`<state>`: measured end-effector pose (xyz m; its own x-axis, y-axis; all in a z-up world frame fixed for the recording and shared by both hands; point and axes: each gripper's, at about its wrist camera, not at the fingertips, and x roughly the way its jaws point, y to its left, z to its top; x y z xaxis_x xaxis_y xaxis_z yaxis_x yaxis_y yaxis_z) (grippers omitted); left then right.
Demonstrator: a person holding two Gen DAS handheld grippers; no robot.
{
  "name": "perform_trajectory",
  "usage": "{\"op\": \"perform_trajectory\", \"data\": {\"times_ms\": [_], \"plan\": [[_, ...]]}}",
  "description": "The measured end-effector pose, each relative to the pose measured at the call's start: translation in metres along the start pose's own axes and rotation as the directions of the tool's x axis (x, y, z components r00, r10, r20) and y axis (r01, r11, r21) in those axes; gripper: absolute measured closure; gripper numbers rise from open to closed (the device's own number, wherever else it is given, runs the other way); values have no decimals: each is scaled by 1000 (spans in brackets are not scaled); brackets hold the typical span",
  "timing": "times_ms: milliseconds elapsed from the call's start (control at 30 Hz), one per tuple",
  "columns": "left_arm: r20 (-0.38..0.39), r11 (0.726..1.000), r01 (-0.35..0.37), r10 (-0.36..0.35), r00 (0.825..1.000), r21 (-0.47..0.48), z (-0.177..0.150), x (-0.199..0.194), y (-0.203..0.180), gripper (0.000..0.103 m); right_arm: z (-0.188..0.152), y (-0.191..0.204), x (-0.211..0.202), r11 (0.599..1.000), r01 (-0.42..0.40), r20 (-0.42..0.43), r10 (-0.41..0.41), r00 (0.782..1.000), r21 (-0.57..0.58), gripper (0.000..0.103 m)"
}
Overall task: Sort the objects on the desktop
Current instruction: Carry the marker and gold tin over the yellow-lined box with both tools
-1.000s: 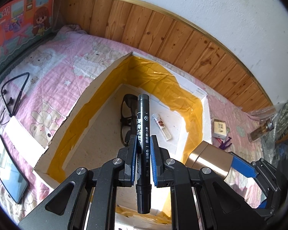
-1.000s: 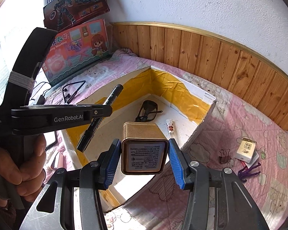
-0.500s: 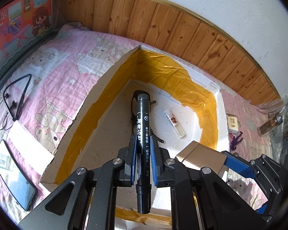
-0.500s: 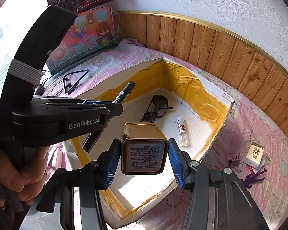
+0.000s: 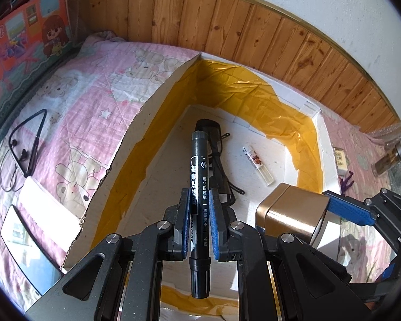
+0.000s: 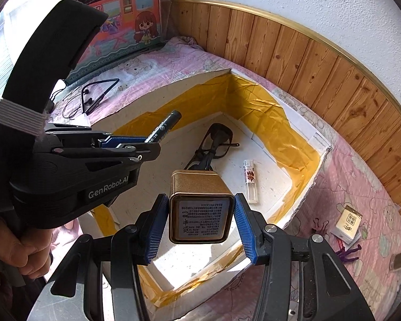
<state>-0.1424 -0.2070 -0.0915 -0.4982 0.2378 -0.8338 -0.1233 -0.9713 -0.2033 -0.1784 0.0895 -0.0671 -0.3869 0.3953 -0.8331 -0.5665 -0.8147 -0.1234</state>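
Observation:
My left gripper [image 5: 199, 195] is shut on a black marker pen [image 5: 199, 160], held lengthwise above the open white box [image 5: 136, 123] with yellow tape inside. My right gripper [image 6: 200, 200] is shut on a gold square tin [image 6: 200, 208], its label end facing the camera, over the box's near side. In the left wrist view the gold tin [image 5: 288, 214] shows at the right with a blue pad against it. In the right wrist view the marker [image 6: 164, 127] sticks out of the left gripper [image 6: 147, 143]. On the box floor lie black glasses [image 6: 214, 147] and a clear lighter [image 6: 250, 180].
On the pink quilt left of the box are a neckband earphone [image 5: 26, 147], a white card and a phone [image 5: 26, 251]. Right of the box are a small white packet [image 6: 347, 222], purple clips [image 6: 347, 250] and a bottle [image 5: 387, 160]. Picture boxes [image 6: 128, 26] lean against the wood-panelled wall.
Both grippers have shifted further over the box with their loads. The box interior now fills more of each view. Neither grip has changed.

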Motion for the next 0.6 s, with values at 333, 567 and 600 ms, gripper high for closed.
{"op": "perform_trajectory", "data": {"times_ms": [333, 567, 600], "plan": [[-20, 998, -35, 36, 999, 51, -2, 8, -1, 90, 5, -1, 16, 999, 9, -96, -13, 995, -35, 52], [-39, 996, -47, 50, 998, 74, -2, 14, 3, 90, 6, 7, 29, 996, 9, -157, -24, 987, -91, 52], [-42, 996, -50, 53, 998, 75, -2, 15, 4, 90, 5, 8, 31, 995, 9, -165, -26, 986, -102, 52]]}}
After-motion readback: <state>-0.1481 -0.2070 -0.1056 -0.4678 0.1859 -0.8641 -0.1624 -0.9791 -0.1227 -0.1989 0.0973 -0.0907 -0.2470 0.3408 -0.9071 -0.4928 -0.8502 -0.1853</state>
